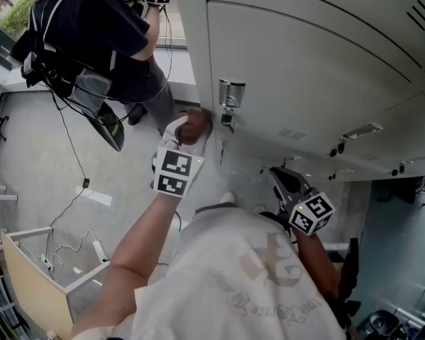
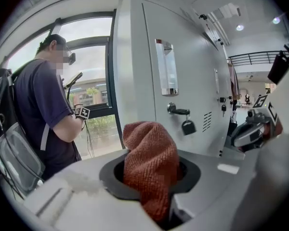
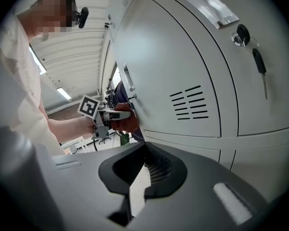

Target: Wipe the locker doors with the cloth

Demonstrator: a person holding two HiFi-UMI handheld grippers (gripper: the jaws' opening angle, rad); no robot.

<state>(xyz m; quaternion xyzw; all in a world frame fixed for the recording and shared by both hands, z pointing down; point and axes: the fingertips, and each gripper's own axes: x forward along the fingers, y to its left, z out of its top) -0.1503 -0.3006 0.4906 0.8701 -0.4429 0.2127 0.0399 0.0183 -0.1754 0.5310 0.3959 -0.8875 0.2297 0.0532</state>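
**Head view with both gripper views.** The left gripper (image 1: 188, 134) has its jaws pinching a rust-red knitted cloth (image 1: 195, 125). In the left gripper view the cloth fills the gap between the jaws and bulges above them in a rounded fold.

The cloth sits just beside the handle (image 1: 231, 93) of a pale grey locker door (image 1: 304, 62), on the side toward the door's outer edge. In the right gripper view it appears pressed against the door face, close to the handle.

A key (image 1: 227, 122) stands in the lock directly next to the handle, and the left gripper view shows a dark tag hanging from it. A group of vent slots (image 3: 190, 105) lies farther from the handle on the same door, toward the right gripper (image 1: 280, 176).

The right gripper is held well apart from the handle, beyond the vent slots and clear of the door face. Its jaws are drawn together at the tips with nothing between them, and only a narrow light wedge shows behind the tips. Its marker cube (image 1: 312, 212) faces the head camera.

On the opposite side of the handle, past the locker's corner, a second person (image 1: 99, 34) in a dark shirt stands on the grey floor (image 1: 35, 154). This person holds a device with a square-marker cube.
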